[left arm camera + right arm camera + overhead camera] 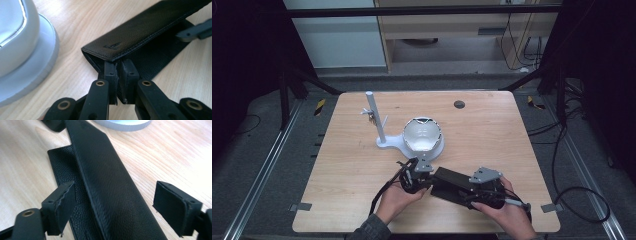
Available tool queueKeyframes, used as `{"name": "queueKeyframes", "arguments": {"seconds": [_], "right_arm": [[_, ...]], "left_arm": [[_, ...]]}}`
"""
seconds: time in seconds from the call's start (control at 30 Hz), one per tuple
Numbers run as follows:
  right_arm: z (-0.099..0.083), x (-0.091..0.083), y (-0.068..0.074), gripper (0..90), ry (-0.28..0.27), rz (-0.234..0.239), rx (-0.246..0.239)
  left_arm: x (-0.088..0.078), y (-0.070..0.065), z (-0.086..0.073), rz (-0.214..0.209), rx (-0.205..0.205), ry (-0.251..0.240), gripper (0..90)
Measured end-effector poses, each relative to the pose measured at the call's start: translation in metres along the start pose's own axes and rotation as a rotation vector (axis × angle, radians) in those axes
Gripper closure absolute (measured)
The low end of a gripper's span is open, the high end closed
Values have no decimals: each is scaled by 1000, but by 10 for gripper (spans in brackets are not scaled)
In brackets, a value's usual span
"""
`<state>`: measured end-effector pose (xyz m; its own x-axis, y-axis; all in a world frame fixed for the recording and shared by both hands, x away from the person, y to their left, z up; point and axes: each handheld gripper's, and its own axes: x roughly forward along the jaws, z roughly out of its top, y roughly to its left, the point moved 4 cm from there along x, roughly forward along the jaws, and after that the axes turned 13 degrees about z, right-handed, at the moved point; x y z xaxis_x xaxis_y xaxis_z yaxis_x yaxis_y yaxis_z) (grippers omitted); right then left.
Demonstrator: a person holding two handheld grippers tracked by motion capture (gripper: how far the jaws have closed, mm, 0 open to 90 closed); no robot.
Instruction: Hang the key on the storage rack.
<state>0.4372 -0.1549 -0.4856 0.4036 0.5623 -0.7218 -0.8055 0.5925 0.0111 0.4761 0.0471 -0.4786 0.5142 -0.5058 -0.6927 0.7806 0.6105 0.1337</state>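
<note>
Near the table's [362,165] front edge, your left gripper [119,75] pinches the light, floppy leather case [140,32] by its thin flap. Your right gripper [113,207], jaws spread, straddles the body; clamp the stiffer spine there.

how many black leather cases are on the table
1. The black leather case lies near the table's front edge, in front of the white bowl stand, between the left tongs, clamped on its end, and the open right tongs.

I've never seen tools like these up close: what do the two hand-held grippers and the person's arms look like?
Both grippers are black, built of linked bars with brass-coloured pivot pins and flat, square-ended jaws. The left gripper and the right gripper each carry a grey three-cornered plate, and black cables trail from them. A dark grey knitted sleeve covers the left forearm.
</note>
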Motion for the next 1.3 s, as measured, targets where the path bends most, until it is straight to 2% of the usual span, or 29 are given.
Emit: {"name": "queueKeyframes", "arguments": {"seconds": [0.23,0.47,0.6,0.87,0.97,1.3], "right_arm": [[4,-8,-18,163,73,76,-20],[8,-7,-31,219,126,83,-50],[10,-5,-36,251,133,93,-45],[12,1,-43,320,143,112,-45],[12,4,-42,358,160,112,-61],[15,10,-40,376,173,113,-72]], "left_arm": [[0,11,13,6,-6,3,831],[6,17,25,-3,-14,7,827],[14,18,29,-11,-24,13,825],[22,16,30,-14,-23,21,814],[22,17,31,-16,-27,22,814],[22,16,40,-16,-33,4,813]]}}
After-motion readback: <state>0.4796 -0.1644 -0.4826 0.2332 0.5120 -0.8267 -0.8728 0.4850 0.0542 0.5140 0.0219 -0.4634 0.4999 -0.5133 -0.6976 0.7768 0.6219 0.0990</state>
